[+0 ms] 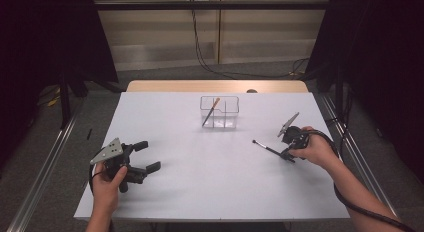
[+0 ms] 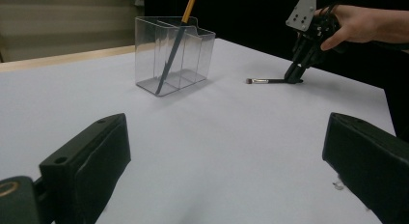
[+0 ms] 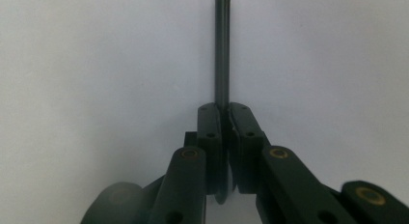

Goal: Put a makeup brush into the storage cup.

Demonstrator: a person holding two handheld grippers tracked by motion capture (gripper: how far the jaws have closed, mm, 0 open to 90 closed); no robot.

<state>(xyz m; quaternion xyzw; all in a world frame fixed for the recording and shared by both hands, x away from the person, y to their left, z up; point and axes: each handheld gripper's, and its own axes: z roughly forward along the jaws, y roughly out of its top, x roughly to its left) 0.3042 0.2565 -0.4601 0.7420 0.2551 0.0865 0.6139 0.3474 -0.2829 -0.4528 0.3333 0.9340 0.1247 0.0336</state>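
From above, we see the right gripper point(image 1: 289, 153) clamped on the black brush point(image 1: 266, 148) lying on the white table point(image 1: 210, 192), the clear organizer point(image 1: 220, 112) well apart beyond. In the left gripper view, our left gripper point(image 2: 226, 151) gapes, nothing between. The right gripper view shows the jaws pinching the brush handle point(image 3: 222, 55).

— What carries everything?
— A white rectangular desk point(image 1: 200, 192) with a wooden far edge.
— What lies on it?
— A clear plastic divided organiser point(image 1: 220, 113) toward twelve o'clock; a slim black makeup brush point(image 1: 266, 147) toward three o'clock.
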